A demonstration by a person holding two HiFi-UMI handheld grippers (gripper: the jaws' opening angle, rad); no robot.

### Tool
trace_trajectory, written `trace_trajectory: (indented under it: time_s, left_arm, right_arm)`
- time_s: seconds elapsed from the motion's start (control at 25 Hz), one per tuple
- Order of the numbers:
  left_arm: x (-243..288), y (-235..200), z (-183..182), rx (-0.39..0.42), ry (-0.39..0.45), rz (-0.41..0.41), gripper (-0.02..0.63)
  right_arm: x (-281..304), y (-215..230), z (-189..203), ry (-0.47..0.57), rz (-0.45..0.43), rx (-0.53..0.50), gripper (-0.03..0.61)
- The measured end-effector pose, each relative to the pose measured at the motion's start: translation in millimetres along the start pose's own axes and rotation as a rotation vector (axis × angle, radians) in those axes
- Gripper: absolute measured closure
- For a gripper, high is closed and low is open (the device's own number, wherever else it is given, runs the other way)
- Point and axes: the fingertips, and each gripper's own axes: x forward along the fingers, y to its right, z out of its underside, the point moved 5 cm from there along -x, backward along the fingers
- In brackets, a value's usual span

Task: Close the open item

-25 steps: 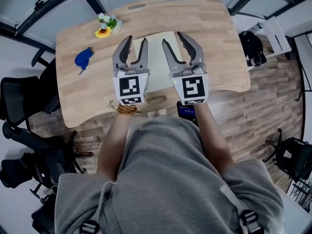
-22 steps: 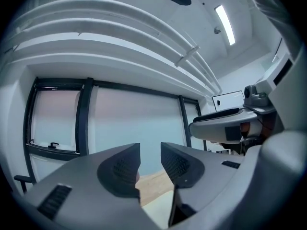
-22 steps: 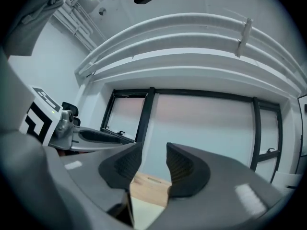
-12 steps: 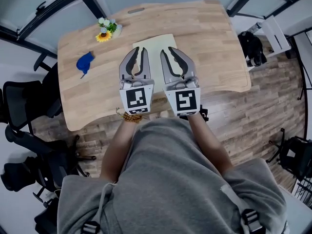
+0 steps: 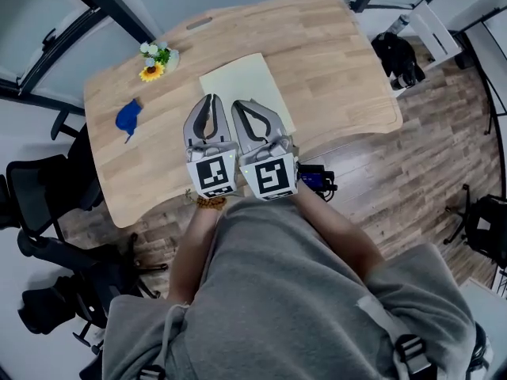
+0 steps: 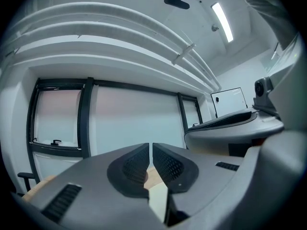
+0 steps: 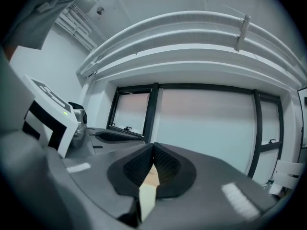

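An office room with a plank floor, black chairs (image 5: pixel 43 200) at the left and a wooden worktop (image 5: pixel 341 62) seen from above. On the worktop lie a pale, flat item (image 5: pixel 238 77) at the middle, a small sunflower (image 5: pixel 150 71) near the far left corner and a blue thing (image 5: pixel 127 117) by the left edge.

Both grippers have changed over the last second. They stood apart with fingers spread over the item. Now they sit side by side at its near edge, closer to the person. The left gripper (image 5: pixel 211 101) has just been closing, and its fingers (image 6: pixel 129 169) stand with only a thin slit between them. The right gripper (image 5: pixel 242 105) has closed as well, its fingers (image 7: pixel 134 171) meeting at the tips. Neither holds anything. Each gripper view looks out level at the windows, and only a strip of the item and the wood shows far below through the gap.

For the task this reads as no grip on the item: it lies untouched and apart from both grippers, which hang above it. From the head view it looks like one flat leaf, and I cannot tell whether it is open or already shut. So the closing is either not begun or over, and I judge that shut fingers could only push a cover, not pinch it.

No brand or word can be read. The cubes (image 5: pixel 212 175) on the grippers carry black-and-white square markers, not letters. A white board on the far wall in the left gripper view is too small to read.
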Motion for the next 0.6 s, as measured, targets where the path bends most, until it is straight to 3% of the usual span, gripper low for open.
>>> trace_trajectory:
  time_s: [0.6]
  left_arm:
    - [-5.4,3.5,22.7,0.000,-0.059,-0.014,0.591]
  right_arm:
    - [-4.8,-10.3,38.1,-0.069,-0.074,0.004,0.568]
